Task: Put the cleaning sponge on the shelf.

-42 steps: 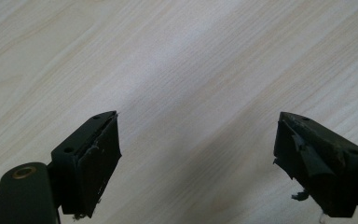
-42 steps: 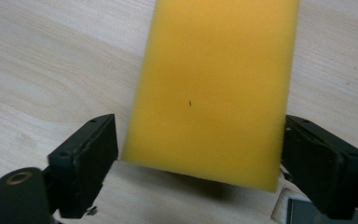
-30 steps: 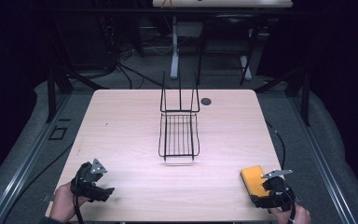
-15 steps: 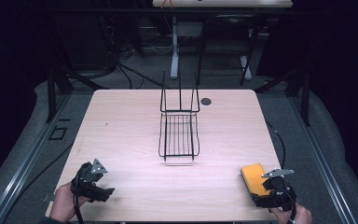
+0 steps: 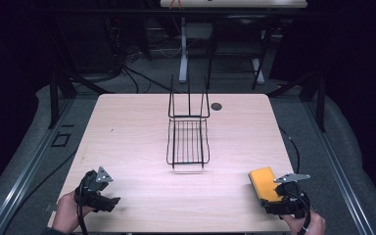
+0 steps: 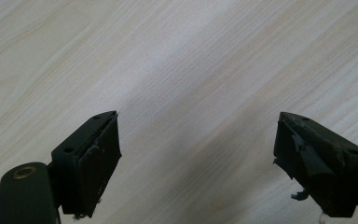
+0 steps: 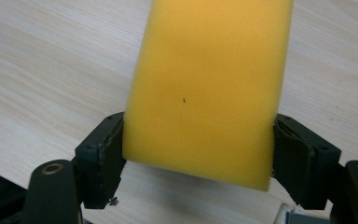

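Right gripper view has the right gripper with its two black jaws pressed against the sides of a yellow sponge, which juts forward over the wooden table. Seen from the high view, that sponge sits at the table's near right corner. Near the left corner, the left gripper has its jaws wide apart over bare wood. A black wire rack stands mid-table, well apart from both.

Black claws, seemingly frayed pads
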{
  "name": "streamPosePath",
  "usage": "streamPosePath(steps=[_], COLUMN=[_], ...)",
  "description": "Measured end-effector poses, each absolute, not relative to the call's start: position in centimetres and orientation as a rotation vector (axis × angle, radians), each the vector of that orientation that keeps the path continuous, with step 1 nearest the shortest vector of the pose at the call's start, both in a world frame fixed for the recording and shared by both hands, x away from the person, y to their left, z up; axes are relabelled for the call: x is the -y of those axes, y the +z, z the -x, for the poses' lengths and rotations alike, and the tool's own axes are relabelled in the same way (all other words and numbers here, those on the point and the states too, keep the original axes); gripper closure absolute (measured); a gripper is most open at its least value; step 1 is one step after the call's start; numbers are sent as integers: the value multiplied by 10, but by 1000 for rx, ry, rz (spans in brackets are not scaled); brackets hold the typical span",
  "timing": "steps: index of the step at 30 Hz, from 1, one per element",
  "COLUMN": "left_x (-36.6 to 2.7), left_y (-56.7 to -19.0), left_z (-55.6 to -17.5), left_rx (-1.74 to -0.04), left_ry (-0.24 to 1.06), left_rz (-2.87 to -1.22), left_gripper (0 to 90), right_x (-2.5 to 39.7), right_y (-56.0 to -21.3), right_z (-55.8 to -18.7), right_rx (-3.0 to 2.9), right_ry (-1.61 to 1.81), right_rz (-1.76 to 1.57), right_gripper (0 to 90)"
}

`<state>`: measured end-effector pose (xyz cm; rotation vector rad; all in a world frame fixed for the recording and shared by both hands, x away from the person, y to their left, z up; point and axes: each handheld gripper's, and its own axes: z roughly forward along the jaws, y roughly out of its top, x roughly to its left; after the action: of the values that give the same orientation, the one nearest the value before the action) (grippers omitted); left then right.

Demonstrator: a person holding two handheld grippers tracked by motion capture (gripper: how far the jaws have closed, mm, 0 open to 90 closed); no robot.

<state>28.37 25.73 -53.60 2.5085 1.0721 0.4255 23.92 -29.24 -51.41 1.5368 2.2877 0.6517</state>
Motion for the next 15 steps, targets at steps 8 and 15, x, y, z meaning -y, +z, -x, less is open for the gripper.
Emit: streamPosePath(steps=[8,15], left_x=[-256,-256], left_y=[-536,-536], left_z=[-284,-284], left_rx=[-1061,-1063], left_ry=[420,420], left_rz=[-2519,-2518], left_gripper=[144,144], right_x=[287,282], right_y=[-507,-500], right_z=[-242,-248], right_rx=[-2286,-2286], right_ry=[662,672], right_rz=[-1523,-1499], right_gripper=[248,250])
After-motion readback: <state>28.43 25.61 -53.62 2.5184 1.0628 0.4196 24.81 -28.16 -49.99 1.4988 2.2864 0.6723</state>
